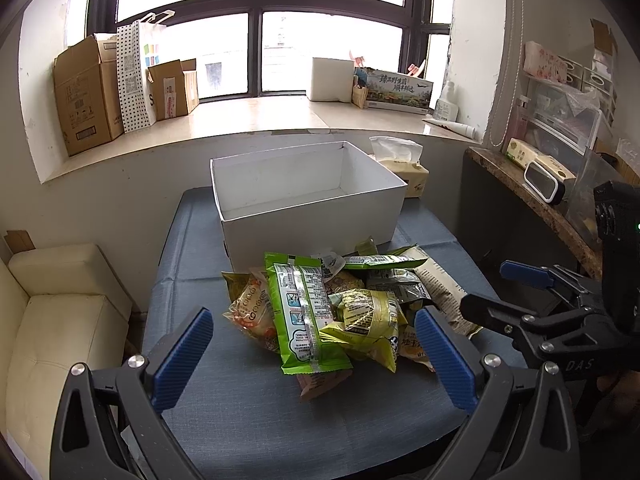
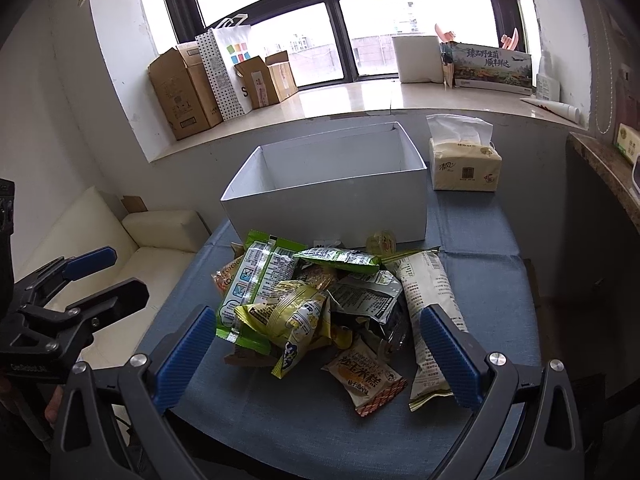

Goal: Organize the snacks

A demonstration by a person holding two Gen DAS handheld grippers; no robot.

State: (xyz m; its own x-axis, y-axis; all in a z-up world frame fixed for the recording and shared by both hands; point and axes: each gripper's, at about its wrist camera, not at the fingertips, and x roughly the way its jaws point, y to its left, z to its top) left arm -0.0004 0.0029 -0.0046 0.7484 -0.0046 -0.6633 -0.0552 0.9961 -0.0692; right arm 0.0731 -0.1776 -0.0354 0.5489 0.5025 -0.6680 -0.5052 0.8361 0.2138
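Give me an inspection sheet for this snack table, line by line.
Surface: blue cloth-covered table, creased.
Job's things: snack packets heaped before the white box; what shows of the box's inside is empty.
Clutter: tissue pack right of the box.
Grippers: left gripper and right gripper open, holding nothing, low before the heap.
Cables: nothing seen.
Surroundings: cream sofa on the left, cardboard boxes on the windowsill.

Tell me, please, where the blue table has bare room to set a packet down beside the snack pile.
Bare cloth lies between the snack pile and the near edge, and right of the pile below the tissue pack. Between pile and white box it is crowded.
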